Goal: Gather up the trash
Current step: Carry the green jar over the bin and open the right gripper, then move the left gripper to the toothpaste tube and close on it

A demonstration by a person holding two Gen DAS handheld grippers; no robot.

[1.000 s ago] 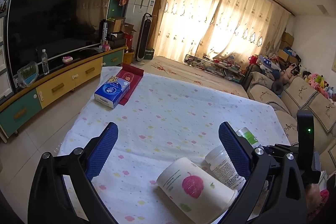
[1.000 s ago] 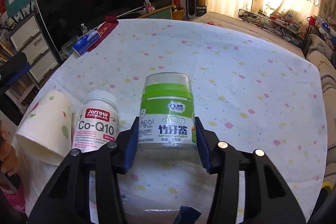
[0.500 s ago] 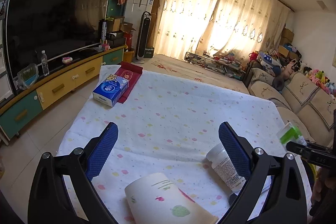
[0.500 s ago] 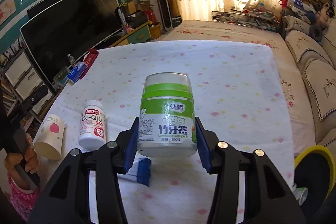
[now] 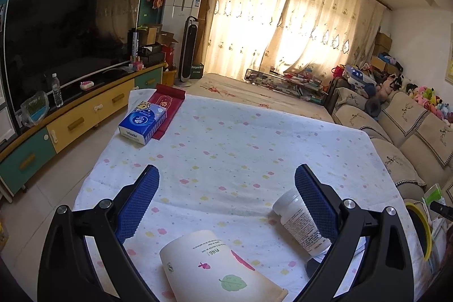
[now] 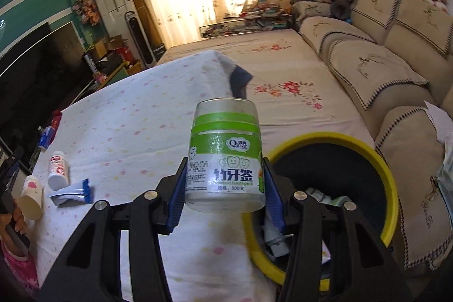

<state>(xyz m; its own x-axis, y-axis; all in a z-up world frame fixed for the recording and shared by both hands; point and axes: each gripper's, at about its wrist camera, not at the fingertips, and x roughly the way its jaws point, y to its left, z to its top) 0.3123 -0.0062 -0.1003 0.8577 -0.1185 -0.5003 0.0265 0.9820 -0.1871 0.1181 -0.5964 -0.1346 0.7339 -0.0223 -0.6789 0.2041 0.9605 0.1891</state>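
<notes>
My right gripper (image 6: pixel 225 190) is shut on a green-and-clear toothpick jar (image 6: pixel 225 154) and holds it in the air beside the yellow-rimmed trash bin (image 6: pixel 392 177), which has trash inside. My left gripper (image 5: pixel 226 188) is open and empty above the table. A paper cup (image 5: pixel 215 271) lies on its side between its fingers. A white pill bottle (image 5: pixel 300 222) lies by the right finger. In the right wrist view the cup (image 6: pixel 31 196), the pill bottle (image 6: pixel 58 170) and a blue wrapper (image 6: pixel 73 193) lie on the table at far left.
The table wears a white dotted cloth (image 5: pixel 240 149). A blue tissue pack (image 5: pixel 143 122) and a red envelope (image 5: pixel 167 105) lie at its far left corner. A TV stand (image 5: pixel 70 120) is on the left, a sofa (image 6: pixel 396 70) on the right.
My right gripper has carried the jar up and to the right, from the table to beside the yellow bin. The left gripper has stayed open and moved in over the cup.
</notes>
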